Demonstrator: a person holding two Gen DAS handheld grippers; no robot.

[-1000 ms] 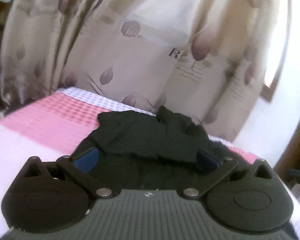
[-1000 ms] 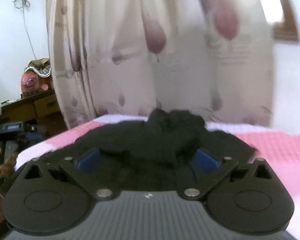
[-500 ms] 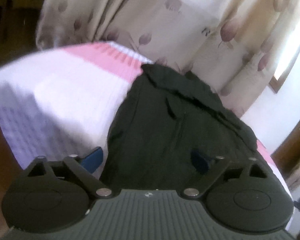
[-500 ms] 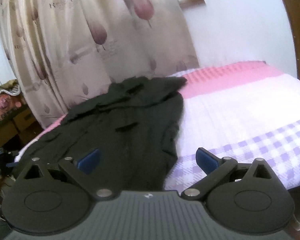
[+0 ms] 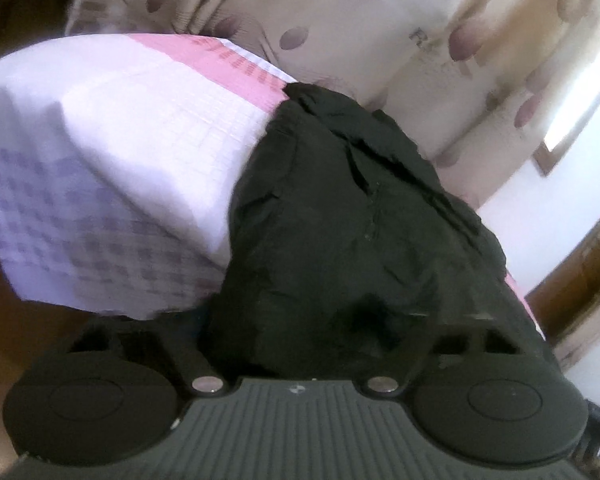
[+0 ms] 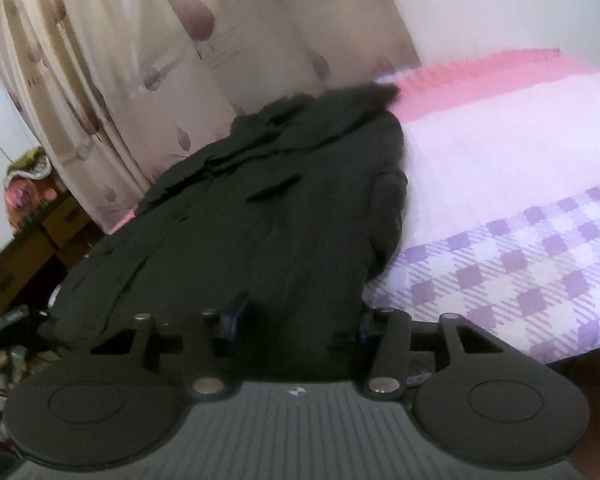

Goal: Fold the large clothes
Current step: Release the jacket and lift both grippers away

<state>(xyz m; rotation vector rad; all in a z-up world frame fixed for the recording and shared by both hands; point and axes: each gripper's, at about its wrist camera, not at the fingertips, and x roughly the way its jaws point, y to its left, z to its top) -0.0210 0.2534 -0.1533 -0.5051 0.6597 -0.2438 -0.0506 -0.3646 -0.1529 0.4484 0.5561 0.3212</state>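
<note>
Left wrist view: the black garment (image 5: 352,216) fills the middle of the frame, draped over the bed (image 5: 112,152) and running down into the left tongs (image 5: 300,344). Fabric buries the fingertips, so I can't tell how they're set.

Right wrist view: same garment (image 6: 260,220) at centre-left, checkered bedsheet (image 6: 520,264) on the right. The right tongs (image 6: 300,320) are clamped on its near edge, curtain (image 6: 140,60) behind.

Both tongs, left (image 5: 296,320) & right (image 6: 296,320), had matte black bodies w/ ribbed grey housing, two round discs, silver rivets at arm pivots; right showed blue pads (image 6: 230,318).
</note>
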